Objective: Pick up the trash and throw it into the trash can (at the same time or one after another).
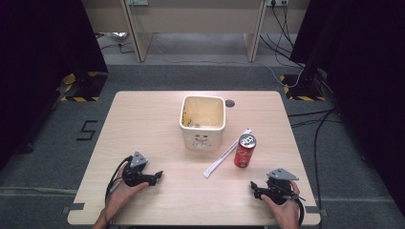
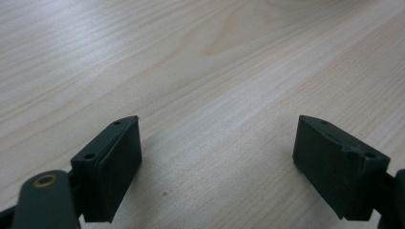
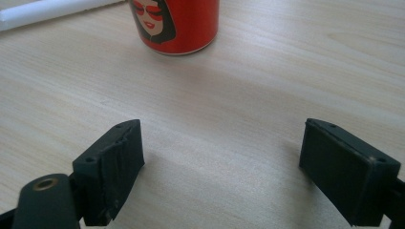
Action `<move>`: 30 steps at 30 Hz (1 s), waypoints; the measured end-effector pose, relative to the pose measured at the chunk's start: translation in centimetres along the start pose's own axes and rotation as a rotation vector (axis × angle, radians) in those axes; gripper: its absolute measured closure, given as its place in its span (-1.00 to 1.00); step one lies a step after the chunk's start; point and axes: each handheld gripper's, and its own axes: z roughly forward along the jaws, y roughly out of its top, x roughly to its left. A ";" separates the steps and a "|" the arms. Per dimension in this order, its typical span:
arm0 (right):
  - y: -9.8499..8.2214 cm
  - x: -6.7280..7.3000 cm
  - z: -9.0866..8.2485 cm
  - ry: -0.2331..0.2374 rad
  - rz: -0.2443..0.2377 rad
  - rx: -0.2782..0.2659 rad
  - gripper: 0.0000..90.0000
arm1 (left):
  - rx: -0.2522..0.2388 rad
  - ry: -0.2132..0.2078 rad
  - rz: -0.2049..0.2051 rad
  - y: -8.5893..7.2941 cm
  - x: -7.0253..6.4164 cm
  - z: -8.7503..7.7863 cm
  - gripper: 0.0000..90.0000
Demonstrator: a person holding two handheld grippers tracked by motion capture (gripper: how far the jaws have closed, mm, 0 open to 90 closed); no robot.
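The fingers (image 3: 112,171) of the right gripper (image 1: 265,189) stand wide apart with nothing between them, only bare wood, and the left gripper (image 1: 154,176) has its own fingers (image 2: 110,169) spread the same way over bare wood. Both grippers sit low at the near edge of the table (image 1: 143,119), one in each hand, looking to me like a ready pose, jaws opened in advance so either can close on something without a pause. Just ahead of the right gripper stands the red can (image 1: 244,151), upright, near but untouched; I'd guess it is the first thing to be picked. A white wrapped straw (image 1: 224,156) lies flat just beside the can on its left. Farther back, mid-table, a cream tub (image 1: 202,121) stands open-topped, a likely place to drop things.
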 end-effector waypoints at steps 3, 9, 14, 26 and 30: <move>0.1 -0.1 -0.1 -0.004 0.004 -0.013 -0.67 | 0.000 0.000 0.000 0.0 0.0 0.0 -0.65; 0.5 -0.1 -0.8 -0.005 0.006 -0.041 -0.67 | 0.000 0.000 0.000 0.0 0.0 0.0 -0.65; 1.3 0.1 -1.6 0.000 0.009 -0.078 -0.67 | 0.000 0.000 -0.001 0.0 0.0 0.0 -0.65; 3.6 0.9 -2.2 0.025 -0.025 -0.132 -0.66 | 0.000 -0.001 0.002 0.0 0.0 0.0 -0.65; 4.4 1.1 -2.1 0.028 -0.035 -0.141 -0.66 | -0.001 -0.001 0.002 0.0 0.0 0.0 -0.66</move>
